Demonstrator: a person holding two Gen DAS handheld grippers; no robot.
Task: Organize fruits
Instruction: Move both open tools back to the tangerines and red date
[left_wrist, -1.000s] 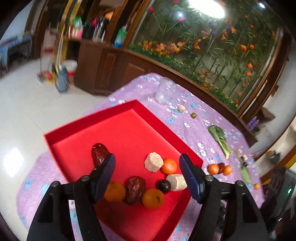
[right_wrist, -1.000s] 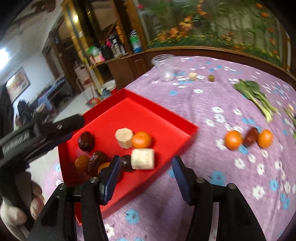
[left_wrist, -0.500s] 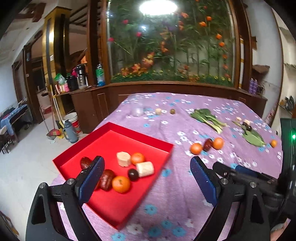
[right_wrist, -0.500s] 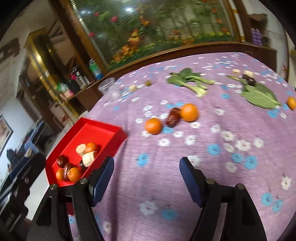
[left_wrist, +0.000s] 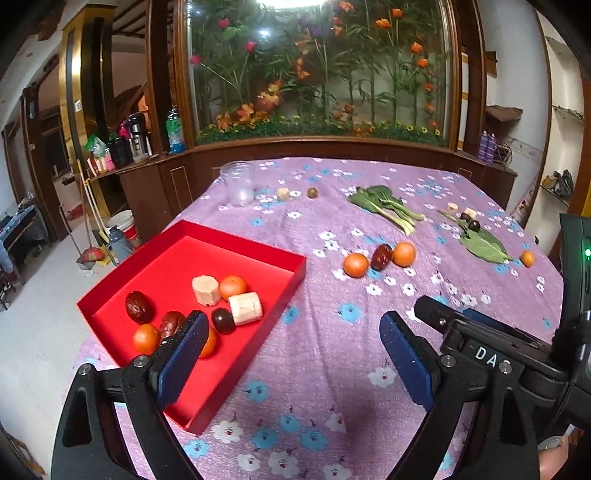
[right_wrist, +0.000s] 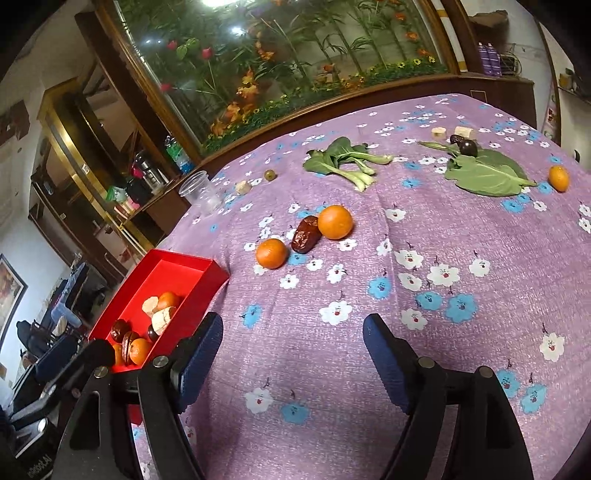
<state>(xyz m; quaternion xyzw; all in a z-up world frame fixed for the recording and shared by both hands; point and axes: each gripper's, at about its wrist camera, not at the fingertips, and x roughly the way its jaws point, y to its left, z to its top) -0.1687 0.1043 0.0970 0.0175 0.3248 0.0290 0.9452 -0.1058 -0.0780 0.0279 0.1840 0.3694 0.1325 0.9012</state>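
Left gripper (left_wrist: 291, 354): fingers spread wide, holding nothing, above the purple floral tablecloth (left_wrist: 332, 387). Right gripper (right_wrist: 293, 354): likewise wide apart and empty. The red tray (left_wrist: 280, 254) lies at 10 o'clock in the left wrist view, containing oranges, dates, a dark plum and two pale cut pieces. Outside it, at 12 o'clock in the right wrist view, a date (right_wrist: 305, 229) touches the far orange (right_wrist: 335, 222), with the near orange (right_wrist: 271, 253) just beside. A further small orange (right_wrist: 558, 178) sits at 2 o'clock, near the leaf (right_wrist: 484, 173).
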